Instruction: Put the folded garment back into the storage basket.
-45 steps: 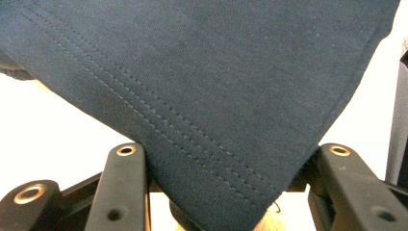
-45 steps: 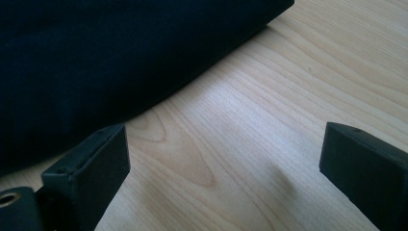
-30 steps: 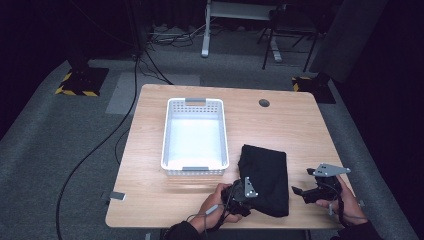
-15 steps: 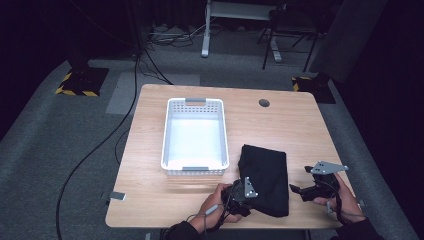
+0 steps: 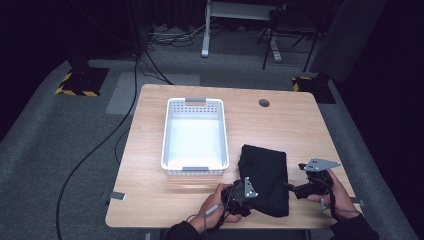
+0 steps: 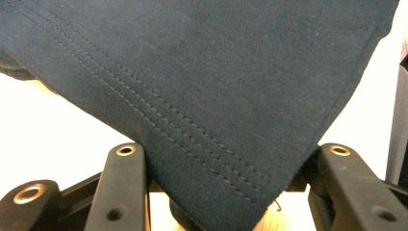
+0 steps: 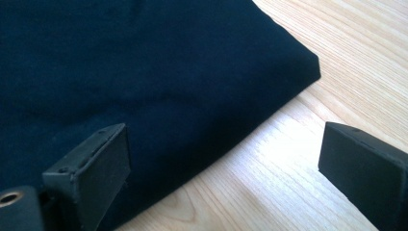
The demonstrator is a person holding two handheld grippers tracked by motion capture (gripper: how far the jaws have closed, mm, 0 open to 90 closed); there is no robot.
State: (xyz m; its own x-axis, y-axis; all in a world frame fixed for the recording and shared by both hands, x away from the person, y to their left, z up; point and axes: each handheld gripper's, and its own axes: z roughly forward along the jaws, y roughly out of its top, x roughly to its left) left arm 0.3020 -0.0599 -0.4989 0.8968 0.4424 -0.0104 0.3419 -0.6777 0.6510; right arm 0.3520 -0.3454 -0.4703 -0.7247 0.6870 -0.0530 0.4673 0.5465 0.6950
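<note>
A folded black cloth (image 5: 265, 172) lies on the wooden table (image 5: 280, 125) near its front edge. My left gripper (image 5: 244, 194) is at the cloth's front left corner. In the left gripper view that stitched corner (image 6: 207, 86) is wedged between the two jaws of my left gripper (image 6: 231, 192) and touches both, raised off the bright table. My right gripper (image 5: 300, 190) stands open at the cloth's right edge. In the right gripper view my right gripper (image 7: 226, 159) has one jaw over the cloth (image 7: 134, 62) and the other over bare wood (image 7: 337, 72).
A white plastic basket (image 5: 166, 135) stands empty on the table to the left of the cloth. A round cable hole (image 5: 264, 103) sits near the table's far edge. Cables and chair legs lie on the grey floor beyond.
My right gripper has edged slightly left toward the cloth. The left gripper and the cloth have stayed put.
</note>
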